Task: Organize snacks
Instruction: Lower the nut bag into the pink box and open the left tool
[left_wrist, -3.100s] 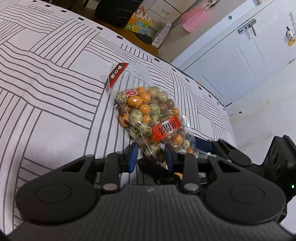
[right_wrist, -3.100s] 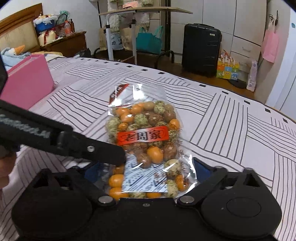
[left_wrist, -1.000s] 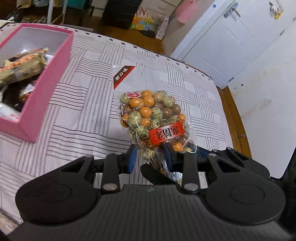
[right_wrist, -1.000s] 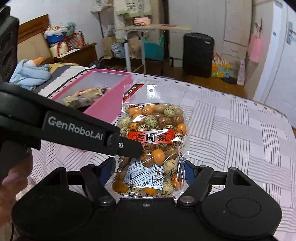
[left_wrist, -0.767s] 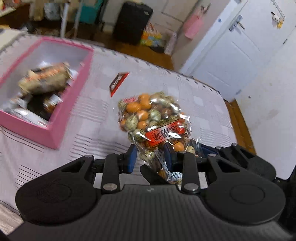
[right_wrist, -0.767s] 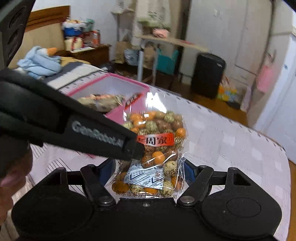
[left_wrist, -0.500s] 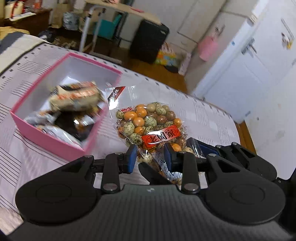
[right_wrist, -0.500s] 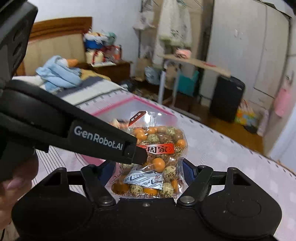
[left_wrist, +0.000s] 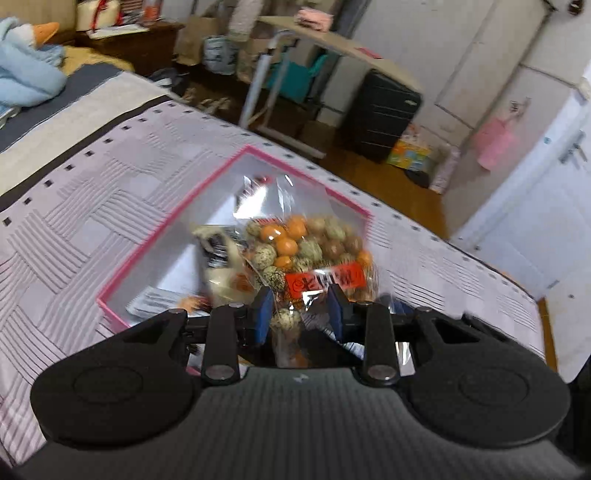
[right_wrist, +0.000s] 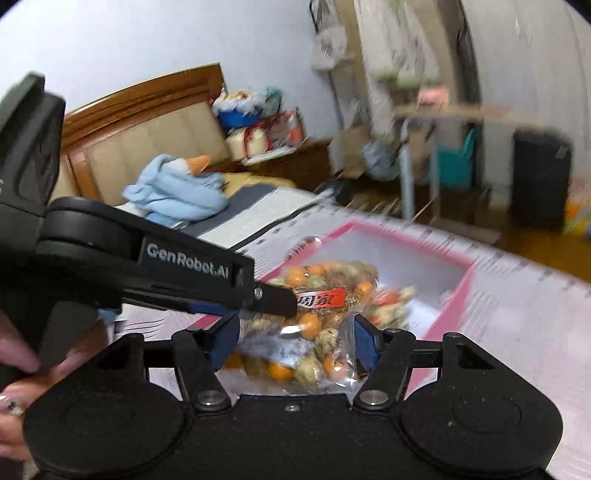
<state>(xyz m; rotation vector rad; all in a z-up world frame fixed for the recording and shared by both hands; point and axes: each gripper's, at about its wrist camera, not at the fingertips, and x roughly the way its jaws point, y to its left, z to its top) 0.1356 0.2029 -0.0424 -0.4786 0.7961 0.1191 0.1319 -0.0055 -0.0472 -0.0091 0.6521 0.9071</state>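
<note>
- We count one clear bag of coated nuts (left_wrist: 314, 251), orange, speckled green and brown, with a red label across its front; it hangs in the air over the pink box (left_wrist: 155, 243).
- We count one pink box, open-topped, sitting on the bed (left_wrist: 74, 221) with its striped cover; several wrapped snacks (left_wrist: 225, 273) lie inside, too blurred for us to count.
- We see two grippers, both at the lower part of the bag.
- The left gripper (left_wrist: 300, 314) is nearly closed, its blue pads pinching the bag's lower part.
- The right gripper (right_wrist: 295, 347) stands about half open with the bag's bottom between its pads; its jaws have just been closing, and we cannot tell whether the pads press on the plastic.
- In the right wrist view the left gripper's black finger (right_wrist: 273, 299) crosses in front of the bag, and one hand (right_wrist: 22, 373) shows at the left edge.
</note>
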